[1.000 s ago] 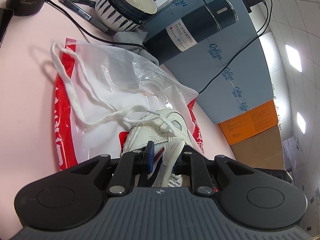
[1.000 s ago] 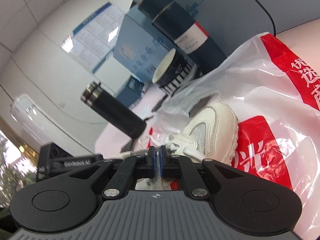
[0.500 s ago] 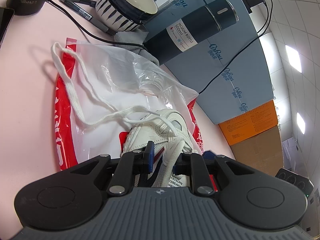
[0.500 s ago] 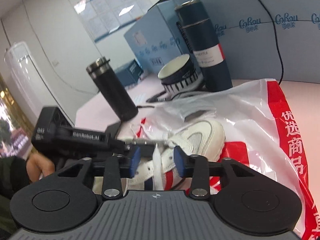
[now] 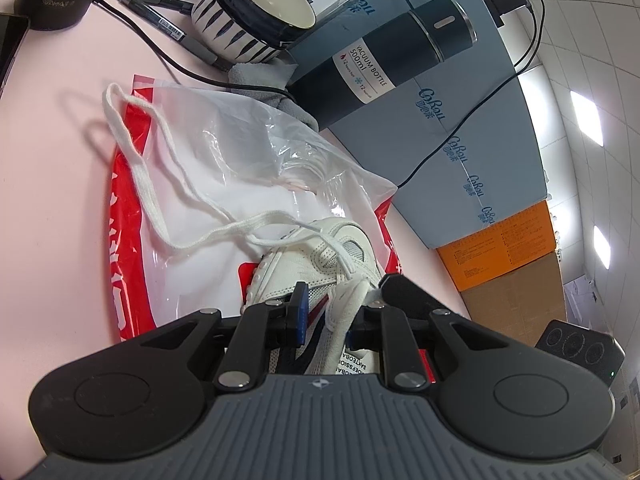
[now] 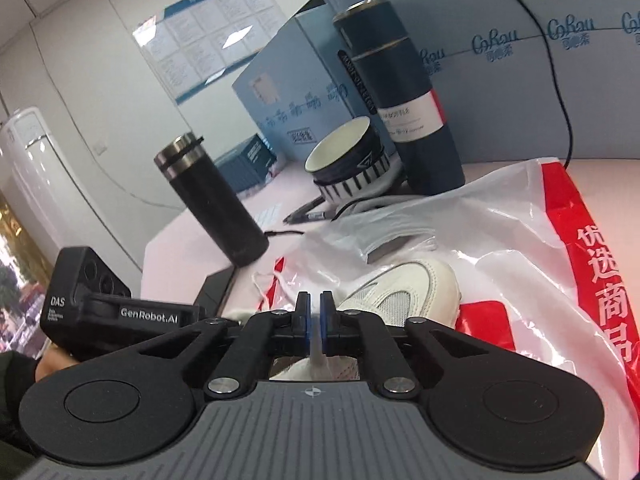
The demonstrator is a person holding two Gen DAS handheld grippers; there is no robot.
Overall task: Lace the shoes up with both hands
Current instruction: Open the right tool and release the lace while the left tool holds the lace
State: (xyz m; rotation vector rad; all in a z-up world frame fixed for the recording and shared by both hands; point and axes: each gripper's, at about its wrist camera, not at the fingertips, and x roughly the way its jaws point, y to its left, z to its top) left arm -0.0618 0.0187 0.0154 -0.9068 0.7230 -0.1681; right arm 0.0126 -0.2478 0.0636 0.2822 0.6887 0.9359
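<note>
White leather and mesh make up the shoe [image 5: 320, 256], which lies on a red and white plastic bag [image 5: 224, 160] spread over the pink table [image 5: 48, 168]. Its white lace [image 5: 144, 184] trails out of the upper eyelets and loops far across the bag toward the bag's red edge. In the left wrist view the left hand-held gripper [image 5: 326, 318] hangs right over the shoe's opening with its fingers spread apart; the tongue and a strand of lace rise between them, and whether either finger touches the strand cannot be told. In the right wrist view the right hand-held gripper [image 6: 314, 316] sits at the near end of the shoe [image 6: 400, 292], its blue-padded fingers drawn to a narrow slot with a thin pale strip, seemingly lace, running up between them. Beyond the bag [image 6: 520, 248] stand a navy vacuum bottle [image 6: 400, 112], a striped bowl [image 6: 348, 164] and a black tumbler [image 6: 212, 204], with pens [image 5: 160, 20] and a black cable [image 5: 168, 64] lying near the bowl [image 5: 256, 12]. Blue cartons [image 5: 460, 128] form a wall behind the bottle [image 5: 384, 60]
</note>
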